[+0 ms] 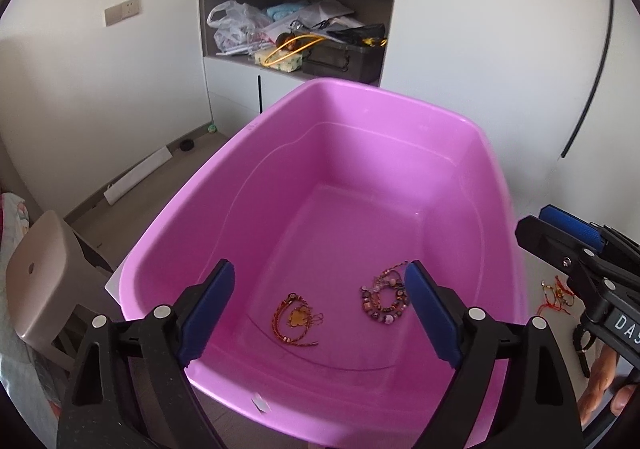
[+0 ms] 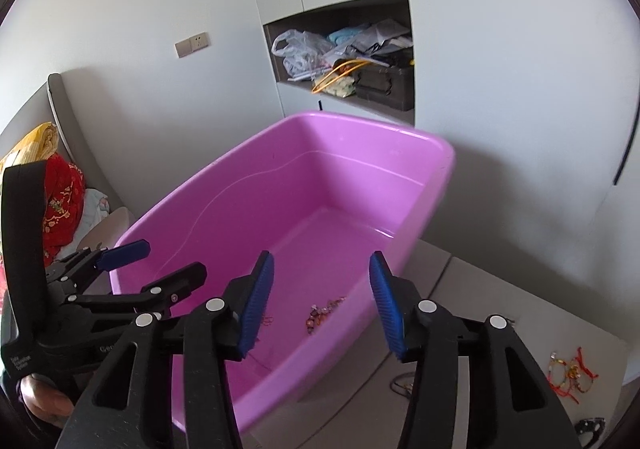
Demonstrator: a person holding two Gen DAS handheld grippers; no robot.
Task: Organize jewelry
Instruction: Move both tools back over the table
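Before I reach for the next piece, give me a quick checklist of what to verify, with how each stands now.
1. Left gripper open and holding nothing: ok.
2. Right gripper open and holding nothing: ok.
3. Red cord bracelet with gold charm lying on the floor of the pink plastic tub: ok.
4. Multicoloured beaded bracelet in the tub, apart from the cord one: ok.
5. All jewelry sorted: not ok; red string bracelets lie on the grey table.
6. Strings untangled: cannot tell.
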